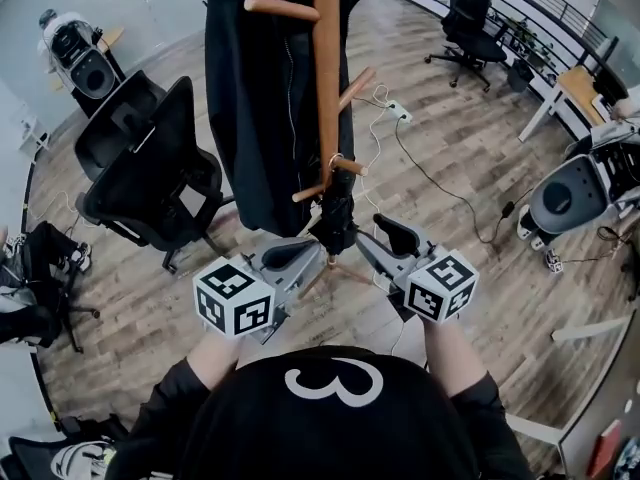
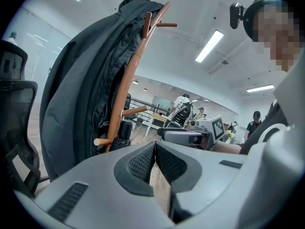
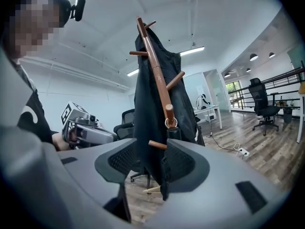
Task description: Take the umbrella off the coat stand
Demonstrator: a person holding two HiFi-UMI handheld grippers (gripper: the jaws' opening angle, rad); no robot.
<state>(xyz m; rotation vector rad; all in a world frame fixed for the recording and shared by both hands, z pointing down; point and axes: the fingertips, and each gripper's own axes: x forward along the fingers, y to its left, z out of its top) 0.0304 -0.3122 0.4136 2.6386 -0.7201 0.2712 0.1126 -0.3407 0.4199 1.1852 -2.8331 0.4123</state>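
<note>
Two grippers: we hold one in each hand, low in front of us, both aimed at the lower part of the coat stand (image 1: 325, 58)
Left gripper (image 2: 155, 149): its claw is pressed together, pad against pad, with nothing caught between; in the head view it sits just left of the umbrella
Right gripper (image 3: 150, 155): its claw is spread wide; we see the umbrella through the gap, but neither pad touches it
Umbrella (image 1: 338, 220): black and folded, it hangs upright by a loop from a short lower peg (image 1: 350, 166), close against the pole; in the head view its lower end comes down between our two grippers
Coat stand: a wooden pole with pegs sticking out at several heights
Coat (image 1: 255, 88): dark, draped down the stand on the left side in the head view, just beside the umbrella
Chair (image 1: 150, 168): a black office chair, left of the stand and apart from it
Floor (image 1: 450, 158): wood planks; a white power strip (image 1: 398, 111) with its cable lies beyond the stand
What we cannot tell: whether the umbrella already stands between the right claw's tips or just ahead of them
</note>
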